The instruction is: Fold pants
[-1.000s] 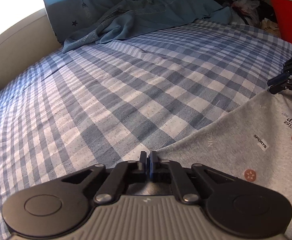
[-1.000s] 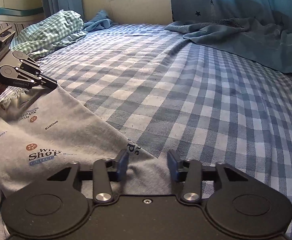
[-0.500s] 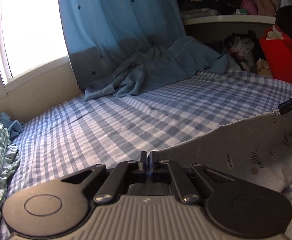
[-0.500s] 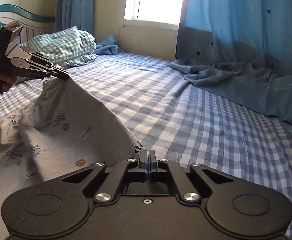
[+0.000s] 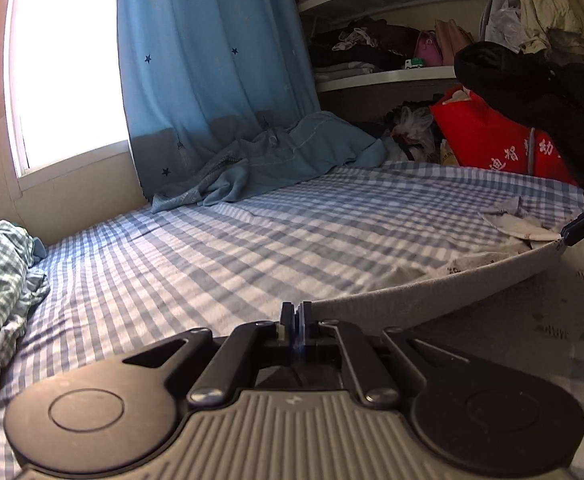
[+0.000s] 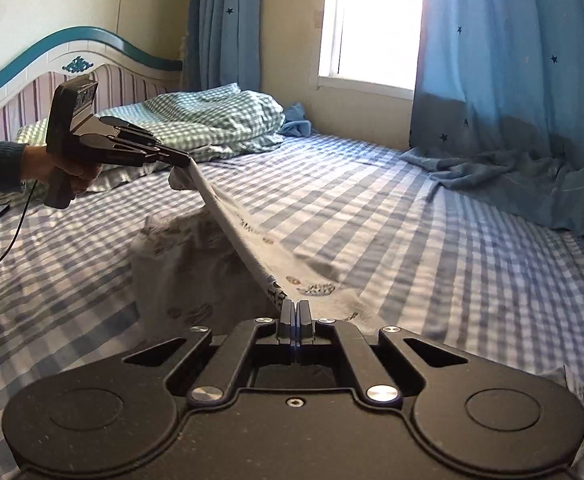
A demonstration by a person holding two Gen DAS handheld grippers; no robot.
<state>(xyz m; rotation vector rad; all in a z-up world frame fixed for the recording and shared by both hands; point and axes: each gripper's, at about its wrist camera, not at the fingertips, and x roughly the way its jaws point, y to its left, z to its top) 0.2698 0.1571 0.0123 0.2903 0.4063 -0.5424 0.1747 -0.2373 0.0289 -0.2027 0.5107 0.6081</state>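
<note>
Right wrist view: both my grippers, left (image 6: 185, 161) & right (image 6: 296, 305), clamp soft grey printed pants (image 6: 247, 240) by edge; light, limp fabric, sags btw grips.

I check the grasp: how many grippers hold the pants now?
2. The left gripper and the right gripper are each shut on an end of the pants edge, stretched above the bed.

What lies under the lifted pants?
The checked sheet shows beside the pants, whose taut edge is held up by both grippers. What lies beneath their hanging part is covered.
</note>
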